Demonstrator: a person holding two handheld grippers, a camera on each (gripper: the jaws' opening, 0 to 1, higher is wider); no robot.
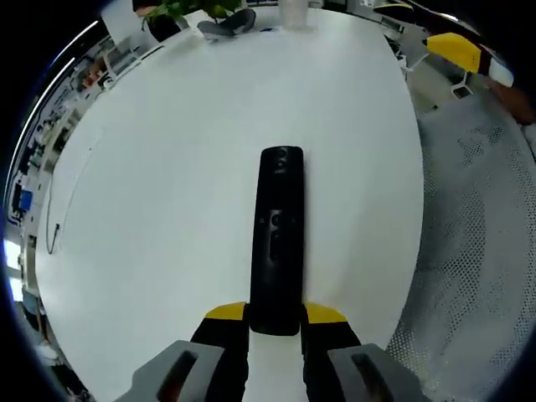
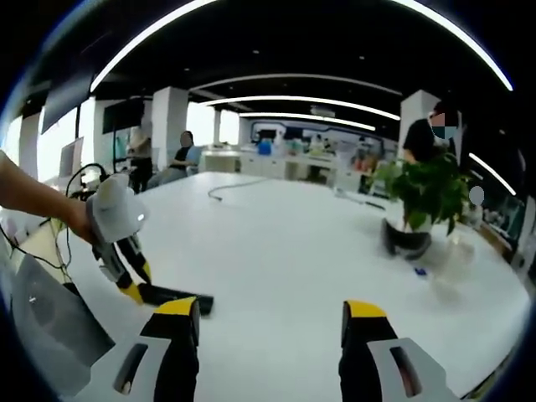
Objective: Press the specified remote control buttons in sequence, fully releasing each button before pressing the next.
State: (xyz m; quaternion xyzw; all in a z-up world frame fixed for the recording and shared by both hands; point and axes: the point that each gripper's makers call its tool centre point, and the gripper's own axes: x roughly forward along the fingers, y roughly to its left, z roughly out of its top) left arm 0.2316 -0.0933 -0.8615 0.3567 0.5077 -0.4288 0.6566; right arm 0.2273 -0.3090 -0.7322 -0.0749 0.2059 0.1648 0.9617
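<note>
A long black remote control [image 1: 278, 239] lies lengthwise on the white table [image 1: 167, 184], its small buttons facing up. My left gripper [image 1: 275, 316] is shut on the remote's near end, one yellow-tipped jaw on each side. In the right gripper view the same remote [image 2: 177, 297] lies flat at the lower left, with the left gripper [image 2: 132, 285] clamped on its end and a person's hand behind it. My right gripper [image 2: 272, 322] hovers over the table, open, with nothing between its yellow-tipped jaws. It is to the right of the remote and apart from it.
A potted green plant [image 2: 423, 197] stands at the far right of the table [image 2: 293, 243], with a dark object [image 2: 406, 239] and a clear cup [image 2: 452, 268] beside it. A cable [image 2: 230, 188] lies at the far side. People sit and stand beyond. Grey patterned floor [image 1: 477, 218] borders the table's edge.
</note>
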